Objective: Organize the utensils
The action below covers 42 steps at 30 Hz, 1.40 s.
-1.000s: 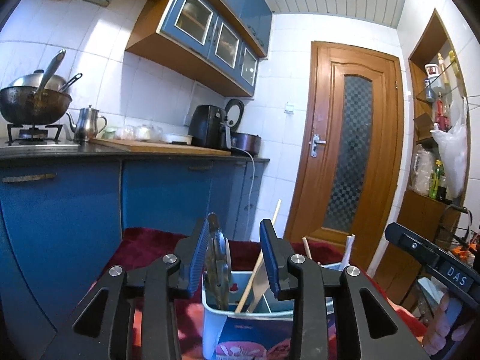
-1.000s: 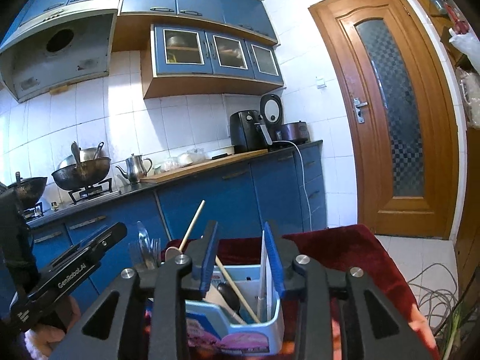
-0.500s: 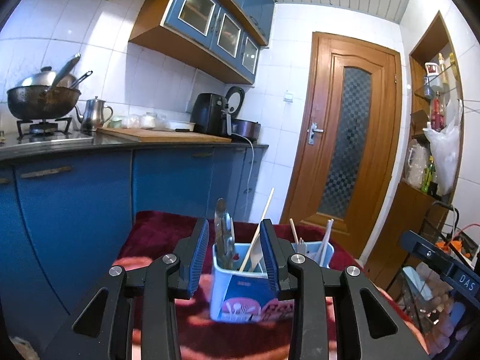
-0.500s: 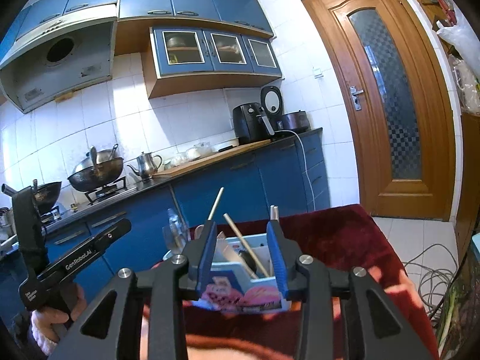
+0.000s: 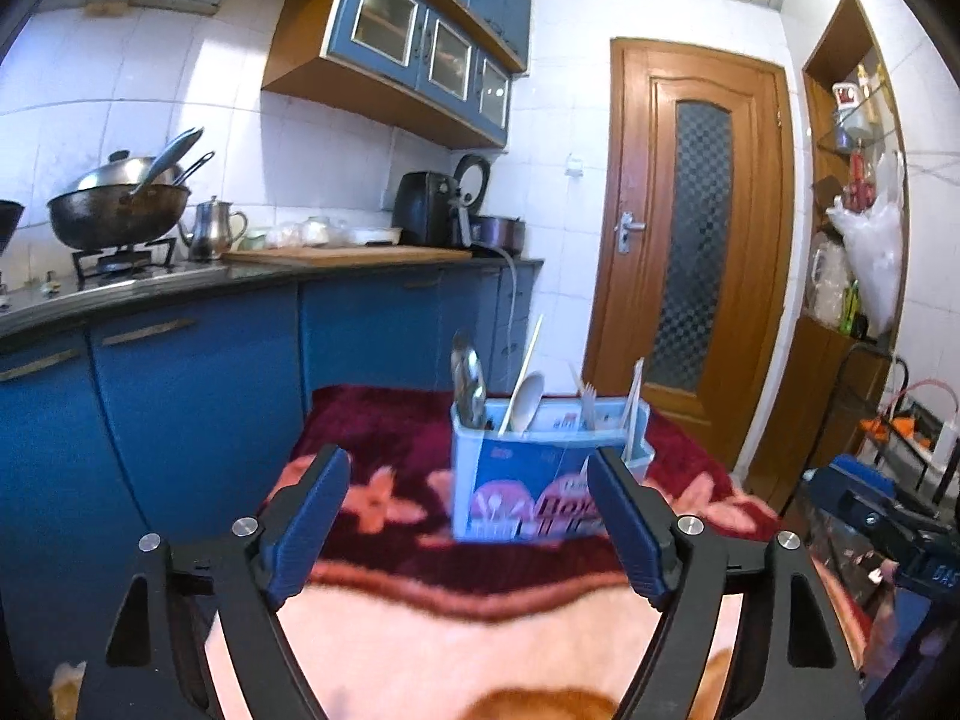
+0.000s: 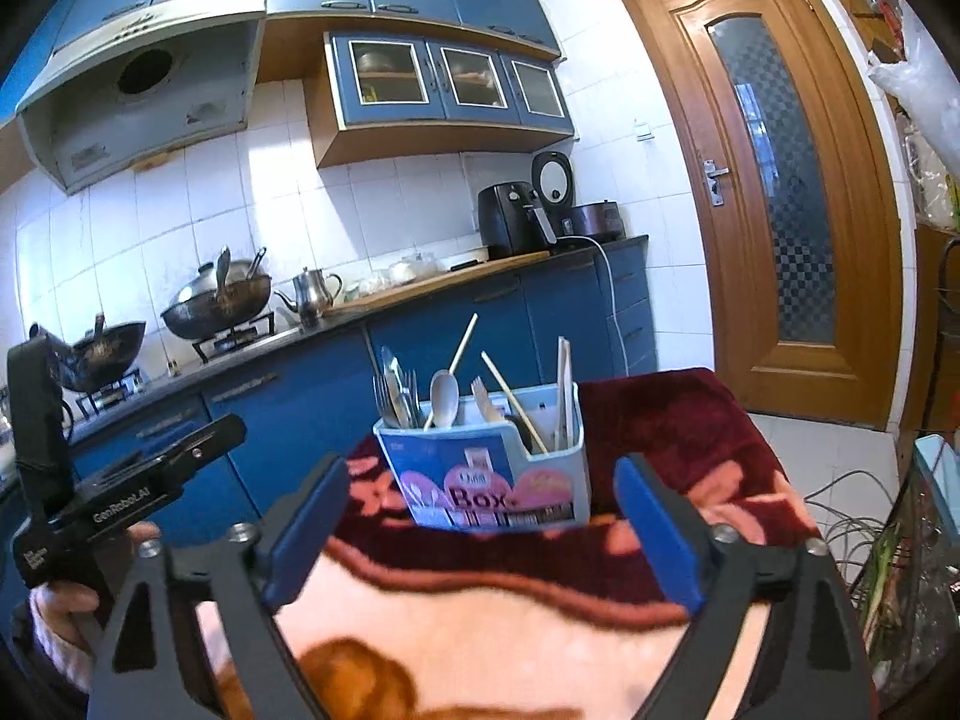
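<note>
On the red flowered blanket (image 5: 384, 456) stands the blue utensil box (image 5: 528, 492), and every place below is told from that box. Left of it and nearer the camera, the left tool (image 5: 465, 525) is opening wide and holds nothing. Inside the box, the metal spoons and forks (image 6: 396, 390) stand at the left end; they look hard, slippery and a bit heavy, so pinch them low on the handle. The wooden spoon (image 6: 445, 390) and chopsticks (image 6: 510, 402) beside them look light and stiff. Right of the box and nearer the camera, the right tool (image 6: 480, 519) is opening too, and it is empty.
</note>
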Each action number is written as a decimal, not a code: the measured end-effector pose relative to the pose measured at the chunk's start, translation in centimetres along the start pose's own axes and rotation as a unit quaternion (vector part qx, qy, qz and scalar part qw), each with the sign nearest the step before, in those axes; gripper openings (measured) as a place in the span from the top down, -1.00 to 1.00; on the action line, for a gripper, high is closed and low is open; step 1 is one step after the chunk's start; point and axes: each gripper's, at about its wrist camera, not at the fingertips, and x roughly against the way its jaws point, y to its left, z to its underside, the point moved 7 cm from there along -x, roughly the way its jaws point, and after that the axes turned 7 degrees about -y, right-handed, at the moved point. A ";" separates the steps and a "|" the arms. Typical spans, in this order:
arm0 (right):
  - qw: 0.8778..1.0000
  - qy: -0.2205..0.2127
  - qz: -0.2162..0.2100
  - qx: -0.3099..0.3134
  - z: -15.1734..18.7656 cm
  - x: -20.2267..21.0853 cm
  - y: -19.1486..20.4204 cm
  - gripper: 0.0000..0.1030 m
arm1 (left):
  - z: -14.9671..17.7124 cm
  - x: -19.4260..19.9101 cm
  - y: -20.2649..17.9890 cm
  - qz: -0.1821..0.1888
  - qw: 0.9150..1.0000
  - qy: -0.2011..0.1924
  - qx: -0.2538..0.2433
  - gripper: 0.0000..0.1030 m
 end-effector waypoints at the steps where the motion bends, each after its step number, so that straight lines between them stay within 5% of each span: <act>1: 1.000 0.001 0.003 0.002 0.4 0.3 0.0 -0.97 | 0.4 0.2 0.1 -0.004 1.000 0.003 -0.001 -0.60; 20: 0.997 0.008 0.068 0.033 9.0 0.4 -3.2 -1.00 | 9.0 -1.7 1.1 -0.067 0.997 0.033 -0.007 -0.61; 42: 0.994 -0.015 0.093 0.047 9.8 0.5 -4.2 -1.00 | 10.6 -2.2 1.2 -0.086 0.996 0.030 -0.007 -0.61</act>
